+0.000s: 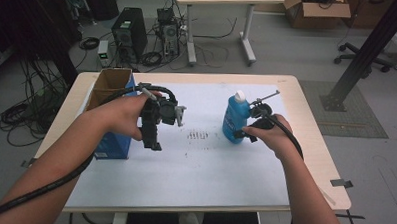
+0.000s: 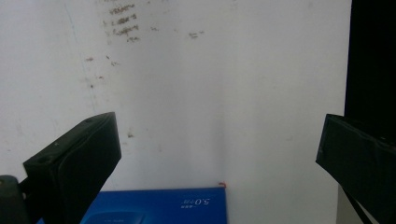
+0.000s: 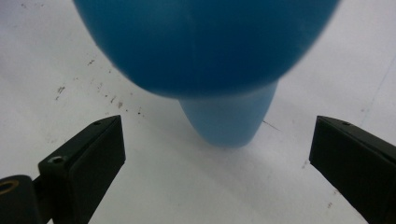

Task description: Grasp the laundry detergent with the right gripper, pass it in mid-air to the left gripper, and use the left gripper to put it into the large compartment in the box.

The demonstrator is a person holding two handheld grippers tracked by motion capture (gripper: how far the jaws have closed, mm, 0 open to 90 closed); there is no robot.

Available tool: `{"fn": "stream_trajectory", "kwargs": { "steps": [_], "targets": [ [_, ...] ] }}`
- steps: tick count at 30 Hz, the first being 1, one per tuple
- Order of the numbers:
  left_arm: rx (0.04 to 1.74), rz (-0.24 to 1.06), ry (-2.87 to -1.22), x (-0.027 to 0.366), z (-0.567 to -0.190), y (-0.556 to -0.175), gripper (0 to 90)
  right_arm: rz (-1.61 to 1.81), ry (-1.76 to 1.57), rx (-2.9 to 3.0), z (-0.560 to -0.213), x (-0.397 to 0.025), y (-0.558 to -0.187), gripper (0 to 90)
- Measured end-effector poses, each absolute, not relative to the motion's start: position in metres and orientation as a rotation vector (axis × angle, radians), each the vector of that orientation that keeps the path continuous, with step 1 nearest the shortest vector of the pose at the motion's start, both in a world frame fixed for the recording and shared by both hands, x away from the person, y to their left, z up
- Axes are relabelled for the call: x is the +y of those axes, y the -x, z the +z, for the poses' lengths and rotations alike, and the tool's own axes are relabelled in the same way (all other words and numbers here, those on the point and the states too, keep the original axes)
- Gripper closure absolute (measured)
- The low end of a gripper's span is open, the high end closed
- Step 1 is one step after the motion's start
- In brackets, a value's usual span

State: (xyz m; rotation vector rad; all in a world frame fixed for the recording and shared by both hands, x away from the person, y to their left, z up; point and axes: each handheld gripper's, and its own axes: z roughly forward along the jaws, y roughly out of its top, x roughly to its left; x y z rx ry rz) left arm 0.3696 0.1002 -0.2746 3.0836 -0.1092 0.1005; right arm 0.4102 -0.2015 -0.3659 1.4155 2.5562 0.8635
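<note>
Just one blue bottle [image 1: 235,118], one box [image 1: 111,114], two tools.

blue bottle [image 1: 235,117], open cardboard box [image 1: 111,84], perhaps ink-smudged white sheet [image 1: 199,167]

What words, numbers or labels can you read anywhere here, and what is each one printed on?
"5.0" plus a few tiny unreadable characters: printed in white on the blue cardboard box, seen upside down in the left gripper view.
Dark marks on the white table cover: too small and blurred to read.
Blue plastic bottle with a white cap: no readable label.
</note>
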Motion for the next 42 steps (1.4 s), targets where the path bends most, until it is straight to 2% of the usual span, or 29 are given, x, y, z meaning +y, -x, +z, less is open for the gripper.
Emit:
{"fn": "stream_trajectory", "kwargs": {
  "steps": [35, 42],
  "targets": [
    [-0.091, 0.103, -3.08, 0.108, -0.278, -0.368, 0.2, 1.082, -1.417, 2.284, -0.382, -0.186, -0.412, 3.5],
    [-0.1, 0.103, -3.078, 0.109, -0.278, -0.367, 0.2, 1.133, -1.435, 2.202, -0.385, -0.185, -0.409, 7.7]
  ]
}}
